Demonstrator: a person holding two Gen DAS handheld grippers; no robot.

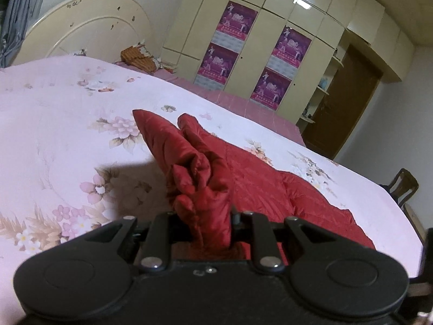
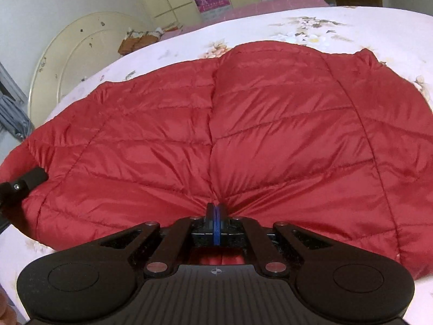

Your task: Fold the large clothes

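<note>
A red quilted down jacket [image 2: 243,124] lies spread on a bed with a pink floral sheet [image 2: 379,29]. My right gripper [image 2: 215,211] is shut on the jacket's near edge, with fabric puckering at the jaws. My left gripper [image 1: 208,224] is shut on a bunched fold of the same jacket [image 1: 254,178], lifted a little above the sheet [image 1: 54,135]; its fingertips are hidden by the fabric. Part of the left gripper [image 2: 24,184] shows at the jacket's left edge in the right wrist view.
A cream headboard [image 1: 81,27] stands at the bed's far end with a woven basket [image 1: 138,58] beside it. A cream wardrobe with purple posters [image 1: 238,27], a brown door [image 1: 343,103] and a wooden chair [image 1: 403,184] stand beyond the bed.
</note>
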